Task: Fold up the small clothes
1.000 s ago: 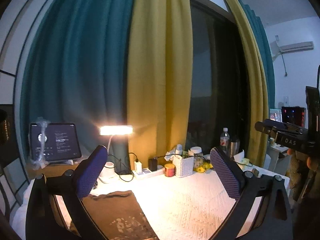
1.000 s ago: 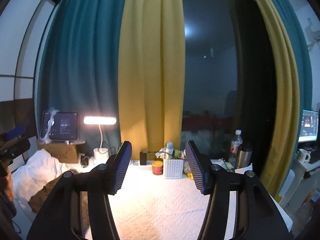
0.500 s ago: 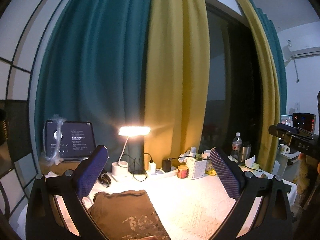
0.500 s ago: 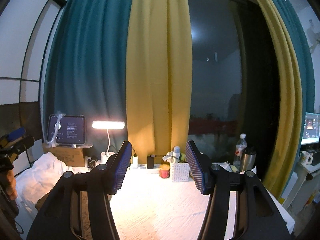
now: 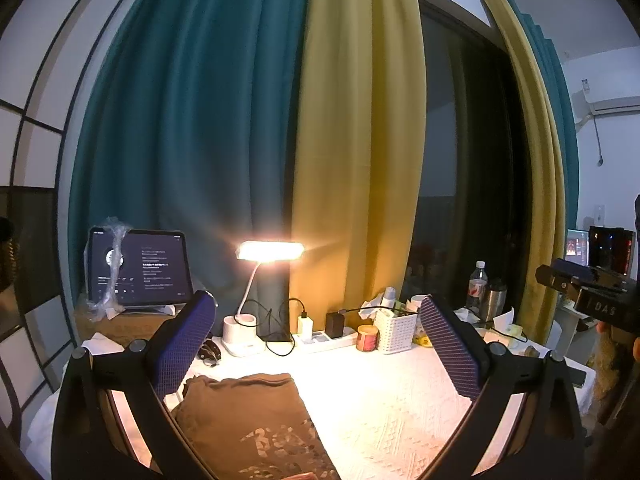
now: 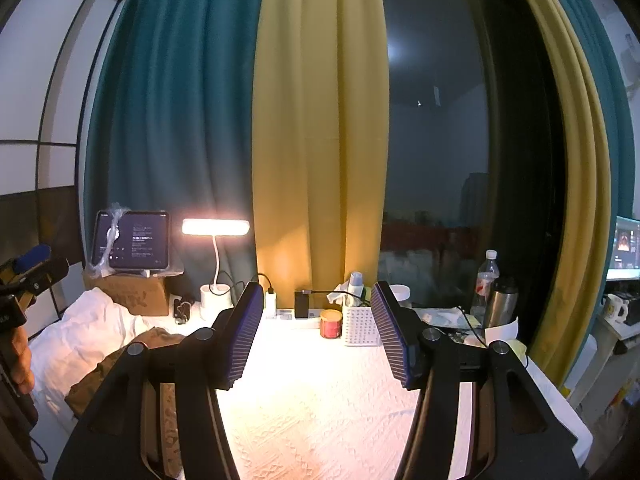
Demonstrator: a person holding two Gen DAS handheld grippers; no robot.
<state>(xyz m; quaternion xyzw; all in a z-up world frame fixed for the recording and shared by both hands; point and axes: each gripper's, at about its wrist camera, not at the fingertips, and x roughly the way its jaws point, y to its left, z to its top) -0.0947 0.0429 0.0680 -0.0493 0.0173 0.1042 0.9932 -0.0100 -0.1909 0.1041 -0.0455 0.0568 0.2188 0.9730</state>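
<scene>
Both grippers hang level above the worktop (image 5: 400, 408), holding nothing: the left gripper (image 5: 316, 344) has its jaws wide apart, the right gripper (image 6: 318, 336) has its jaws apart too, with only the white cover showing between them. The shirt (image 5: 248, 420), the thing to fold, lies in front of the lamp (image 5: 270, 251), on the near left part of the worktop, under the left jaw.

Risks, as I judge them: the lamp, its cable (image 5: 280, 320), the power strip (image 5: 324, 340) and the small tin (image 5: 367, 338) stand in a row just behind the shirt, so a wide sweep while folding could catch the cord or knock the tin. The cover is loose, so a low pinch may lift it with the shirt.

The shirt is soft brown cloth, roughly squared, with a pale cracked print. The cover is white, with a raised diamond weave. The pads (image 5: 184, 344) are blue and ribbed. Beside the tin stands a white lattice basket (image 5: 394, 330)
</scene>
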